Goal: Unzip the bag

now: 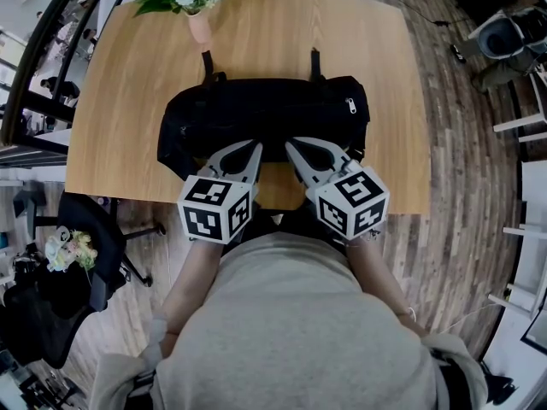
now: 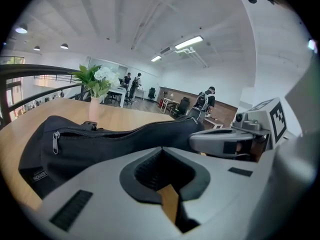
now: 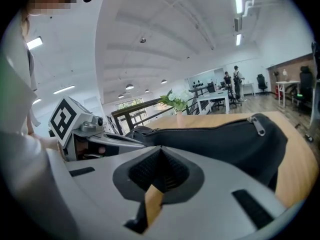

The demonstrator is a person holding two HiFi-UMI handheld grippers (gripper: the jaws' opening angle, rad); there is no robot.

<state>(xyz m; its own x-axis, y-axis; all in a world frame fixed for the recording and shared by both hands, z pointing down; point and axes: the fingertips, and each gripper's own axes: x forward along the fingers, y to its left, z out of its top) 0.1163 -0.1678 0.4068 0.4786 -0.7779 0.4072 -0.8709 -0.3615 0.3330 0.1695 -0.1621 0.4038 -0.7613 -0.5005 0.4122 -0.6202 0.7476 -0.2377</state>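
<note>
Both empty and clenched, my left gripper (image 1: 256, 148) and right gripper (image 1: 291, 143) sit mid-frame at the bag's (image 1: 265, 109) near edge, unzipping not yet begun; next one must open onto the pull (image 1: 351, 106), centre right.

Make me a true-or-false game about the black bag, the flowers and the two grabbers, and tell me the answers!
1. The bag is black. True.
2. The bag lies on the floor. False: it lies on the wooden table.
3. A vase of white flowers stands on the table, on the far side of the bag. True.
4. The left gripper is pinching a zipper pull. False: its jaws are shut with nothing between them, at the bag's near edge.
5. The right gripper has its jaws shut. True.
</note>
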